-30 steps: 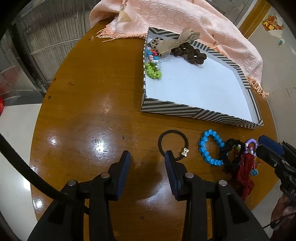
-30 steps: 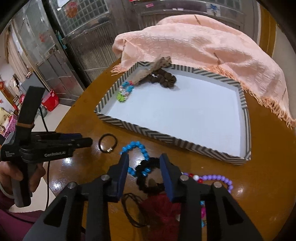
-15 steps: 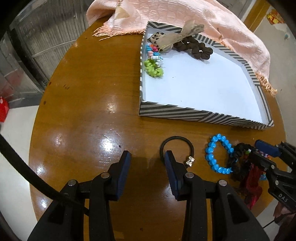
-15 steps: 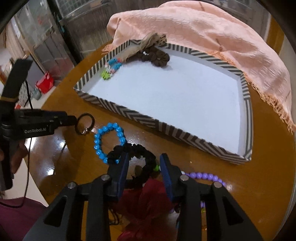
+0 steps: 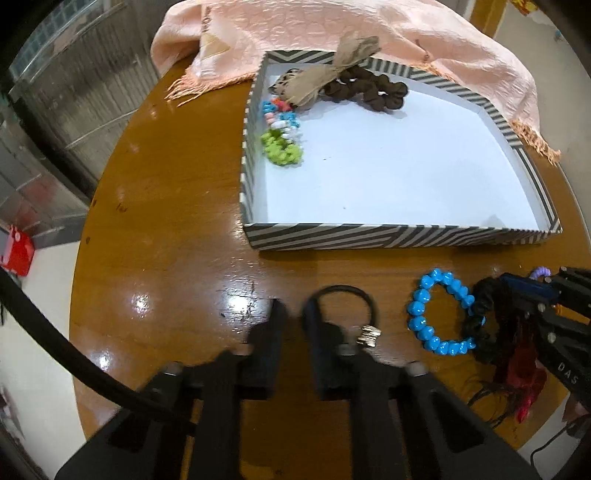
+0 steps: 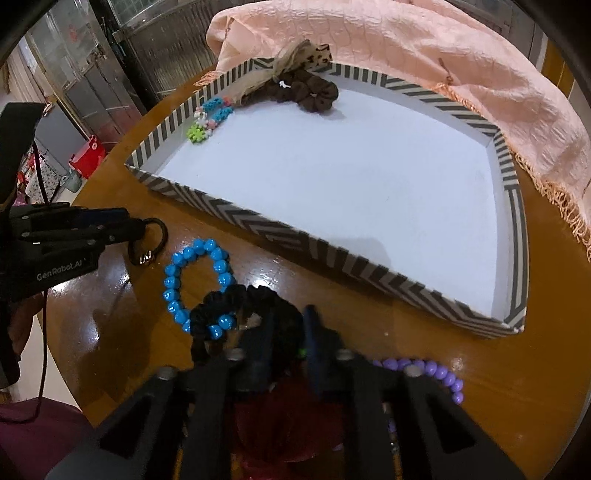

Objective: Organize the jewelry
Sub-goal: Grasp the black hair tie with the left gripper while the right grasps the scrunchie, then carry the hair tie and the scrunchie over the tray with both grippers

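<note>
On the round wooden table (image 5: 166,221), a thin black hair tie (image 5: 347,287) with a metal charm lies in front of the striped tray (image 5: 369,236). My left gripper (image 5: 293,308) points down at the tie's left rim with its jaws closing, blurred. In the right wrist view the left gripper (image 6: 138,227) pinches the hair tie (image 6: 162,236). A blue bead bracelet (image 6: 171,284) lies partly under a black scrunchie (image 6: 236,295). My right gripper (image 6: 290,321) is closing, and the scrunchie's fabric fills the gap between its jaws.
The tray (image 6: 295,240) holds a brown scrunchie (image 5: 373,88), a tan bow and coloured bead pieces (image 5: 280,151) at its far left corner. A pink cloth (image 5: 369,29) drapes behind it. Purple beads (image 6: 436,369) and a red tassel (image 5: 524,373) lie by the right gripper.
The left gripper shifted right to the hair tie and its wide jaws narrowed. The right gripper sank onto the black scrunchie and its jaws drew together on it.
</note>
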`<state>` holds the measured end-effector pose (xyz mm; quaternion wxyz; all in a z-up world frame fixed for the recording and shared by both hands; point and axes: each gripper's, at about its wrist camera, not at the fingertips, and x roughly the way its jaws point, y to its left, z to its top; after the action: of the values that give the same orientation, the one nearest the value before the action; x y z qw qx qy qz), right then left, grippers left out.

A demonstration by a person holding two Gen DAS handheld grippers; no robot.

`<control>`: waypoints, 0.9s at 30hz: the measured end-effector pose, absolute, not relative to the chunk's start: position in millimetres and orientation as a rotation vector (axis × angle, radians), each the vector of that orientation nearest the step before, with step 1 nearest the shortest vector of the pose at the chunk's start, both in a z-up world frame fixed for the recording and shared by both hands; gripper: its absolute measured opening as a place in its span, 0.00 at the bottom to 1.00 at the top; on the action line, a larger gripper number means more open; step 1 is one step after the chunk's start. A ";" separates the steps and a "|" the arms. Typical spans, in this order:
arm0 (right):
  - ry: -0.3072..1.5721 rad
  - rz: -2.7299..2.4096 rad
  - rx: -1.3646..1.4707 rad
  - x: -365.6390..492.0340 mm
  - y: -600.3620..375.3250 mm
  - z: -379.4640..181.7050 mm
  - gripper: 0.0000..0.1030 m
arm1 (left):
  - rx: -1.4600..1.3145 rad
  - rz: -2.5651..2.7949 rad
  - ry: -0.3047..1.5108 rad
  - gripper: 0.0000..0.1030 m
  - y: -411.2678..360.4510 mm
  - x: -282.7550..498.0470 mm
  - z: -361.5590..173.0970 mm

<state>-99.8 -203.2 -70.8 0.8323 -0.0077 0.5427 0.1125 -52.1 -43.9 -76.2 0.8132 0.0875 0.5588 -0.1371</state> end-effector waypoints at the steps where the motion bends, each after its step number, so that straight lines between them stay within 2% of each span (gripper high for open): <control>1: 1.139 0.242 -0.007 -101.1 -203.8 -68.2 0.09 | 0.183 -0.298 1.196 0.02 -43.4 -52.1 -76.3; 7: 1.046 0.294 0.125 -112.8 -215.5 -32.7 0.08 | 0.053 -0.388 1.233 0.01 -28.0 -52.2 -64.6; 15: 0.973 0.321 0.266 -115.9 -227.0 0.1 0.09 | 0.008 -0.466 1.151 0.01 -26.2 -60.8 -14.5; 27: 0.894 0.287 0.271 -106.9 -231.1 29.9 0.09 | 0.030 -0.468 1.061 0.01 -29.1 -49.1 23.1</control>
<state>-106.9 -231.1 29.9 0.8829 0.1300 0.4296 0.1378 -49.1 -29.1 23.1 0.8363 0.0140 0.5014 -0.2211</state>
